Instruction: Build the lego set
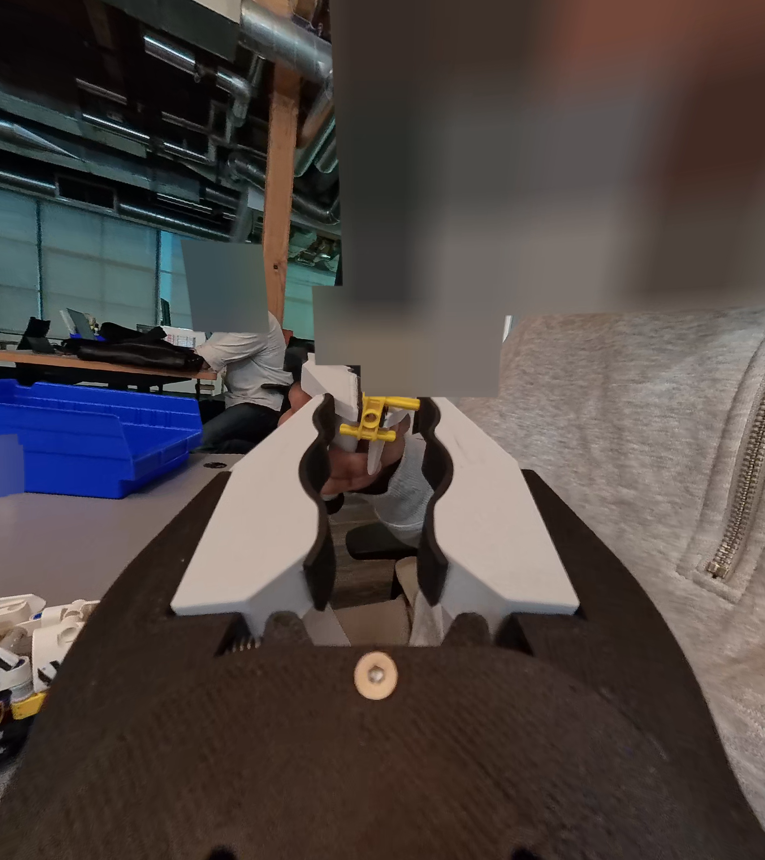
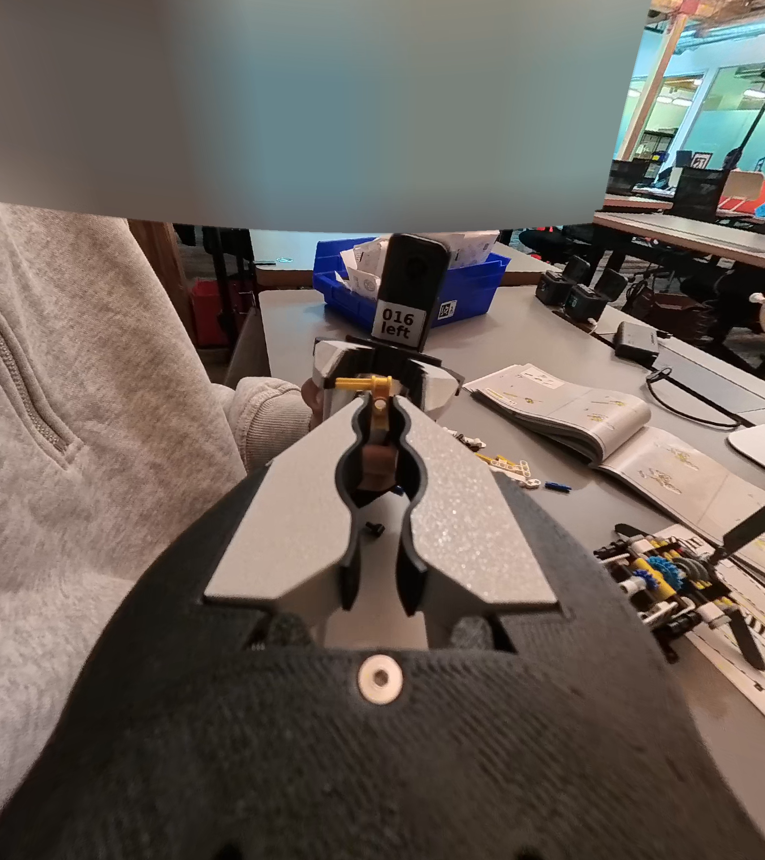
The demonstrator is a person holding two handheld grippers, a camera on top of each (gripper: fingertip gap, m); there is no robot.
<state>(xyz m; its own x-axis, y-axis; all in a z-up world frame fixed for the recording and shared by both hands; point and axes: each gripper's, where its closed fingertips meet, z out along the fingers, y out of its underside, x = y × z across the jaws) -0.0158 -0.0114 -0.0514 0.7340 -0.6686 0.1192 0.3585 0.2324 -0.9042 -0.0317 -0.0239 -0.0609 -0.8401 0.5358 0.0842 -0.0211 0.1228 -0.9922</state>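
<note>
Yellow connector piece (image 2: 373, 388) raised mid-air before torso, well above counter (image 2: 511, 353), for alignment. Right tongs (image 2: 381, 399) clenched on its stem. Left tongs (image 1: 373, 405) spread apart around its crossbars, apparently not clamping. Partly built model (image 2: 669, 581) waits on counter.

We observe a small yellow plastic lego connector with cross pins (image 2: 373, 388), held off the table, pinched at its lower end.

Booklet (image 2: 571, 419) behind model (image 2: 669, 581)
</note>
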